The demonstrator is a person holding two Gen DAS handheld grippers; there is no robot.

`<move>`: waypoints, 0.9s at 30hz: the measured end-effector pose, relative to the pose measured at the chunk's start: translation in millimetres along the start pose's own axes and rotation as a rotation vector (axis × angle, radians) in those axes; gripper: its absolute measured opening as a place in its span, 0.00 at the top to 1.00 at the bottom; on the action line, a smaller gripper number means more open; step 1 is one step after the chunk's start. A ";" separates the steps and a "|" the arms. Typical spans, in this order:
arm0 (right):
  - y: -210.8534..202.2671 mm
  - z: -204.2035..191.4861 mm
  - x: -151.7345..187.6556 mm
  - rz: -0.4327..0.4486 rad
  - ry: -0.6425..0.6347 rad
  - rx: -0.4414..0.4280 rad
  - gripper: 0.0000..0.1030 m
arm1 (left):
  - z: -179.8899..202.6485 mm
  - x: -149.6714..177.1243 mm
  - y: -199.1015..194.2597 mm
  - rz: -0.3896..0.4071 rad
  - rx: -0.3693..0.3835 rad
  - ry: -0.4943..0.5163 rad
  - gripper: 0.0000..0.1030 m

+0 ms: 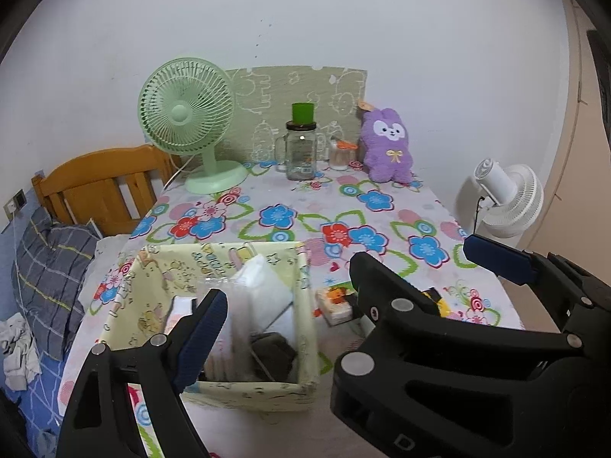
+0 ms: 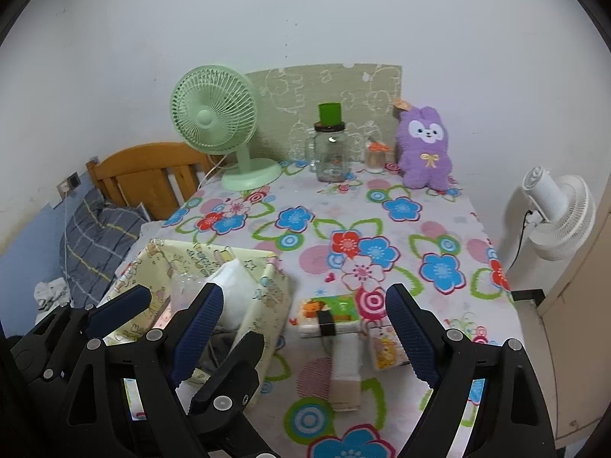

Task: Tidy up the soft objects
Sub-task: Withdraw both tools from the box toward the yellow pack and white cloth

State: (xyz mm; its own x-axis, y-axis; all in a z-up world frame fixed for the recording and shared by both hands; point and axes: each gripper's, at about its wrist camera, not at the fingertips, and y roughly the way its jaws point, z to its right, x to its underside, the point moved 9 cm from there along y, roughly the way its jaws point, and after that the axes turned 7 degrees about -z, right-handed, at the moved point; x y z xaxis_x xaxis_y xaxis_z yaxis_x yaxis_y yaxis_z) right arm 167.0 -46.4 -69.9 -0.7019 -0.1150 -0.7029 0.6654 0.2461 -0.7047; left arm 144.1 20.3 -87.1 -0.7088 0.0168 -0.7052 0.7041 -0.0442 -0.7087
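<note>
A purple plush rabbit (image 1: 387, 149) (image 2: 425, 152) sits upright at the table's far right, against the wall. A pale yellow fabric box (image 1: 248, 395) (image 2: 267, 313) stands near the front left and holds a white soft pack (image 1: 263, 282) (image 2: 233, 286) and other items. My left gripper (image 1: 301, 305) hangs open over the box; its right finger is hidden behind my right gripper (image 1: 414, 255). My right gripper (image 2: 305, 294) is open above a small printed tissue pack (image 2: 328, 313), a second small pack (image 2: 385, 347) and a beige roll (image 2: 345, 366). Neither gripper touches anything.
A green desk fan (image 1: 187, 114), a glass jar with a green lid (image 1: 301, 152) and a small orange-lidded jar (image 1: 341, 154) line the table's back. A white fan (image 2: 557, 213) stands off the right edge. A bed with a wooden headboard (image 1: 103, 187) lies left.
</note>
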 end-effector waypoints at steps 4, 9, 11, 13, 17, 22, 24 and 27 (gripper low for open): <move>-7.9 12.7 1.6 0.021 0.007 0.015 0.14 | 15.0 -0.3 -2.2 0.013 0.010 0.015 0.13; -13.5 29.7 5.7 0.027 0.021 0.037 0.13 | 31.9 1.6 -1.4 0.015 0.024 0.020 0.13; -14.2 36.5 8.5 0.027 0.026 0.042 0.13 | 38.0 3.1 0.8 0.013 0.025 0.022 0.13; -14.4 41.5 11.6 0.026 0.031 0.047 0.13 | 42.4 5.7 3.8 0.008 0.029 0.022 0.13; -10.8 50.1 18.9 0.015 0.035 0.050 0.13 | 52.0 11.9 8.8 -0.003 0.040 0.022 0.13; -7.2 58.3 27.0 0.014 0.040 0.044 0.13 | 59.8 17.9 16.4 -0.012 0.058 0.017 0.13; -3.9 62.1 30.7 0.008 0.046 0.047 0.13 | 62.6 21.1 21.1 -0.021 0.057 0.015 0.13; 1.7 66.8 36.1 -0.003 0.049 0.052 0.13 | 65.4 26.8 28.0 -0.031 0.057 0.010 0.13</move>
State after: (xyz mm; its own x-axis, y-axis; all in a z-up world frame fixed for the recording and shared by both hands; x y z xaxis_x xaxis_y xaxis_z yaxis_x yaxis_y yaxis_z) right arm 159.8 -114.4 -102.8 -0.7148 -0.0682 -0.6960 0.6746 0.1950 -0.7120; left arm 142.0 -45.9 -124.6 -0.7293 0.0285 -0.6836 0.6784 -0.1004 -0.7278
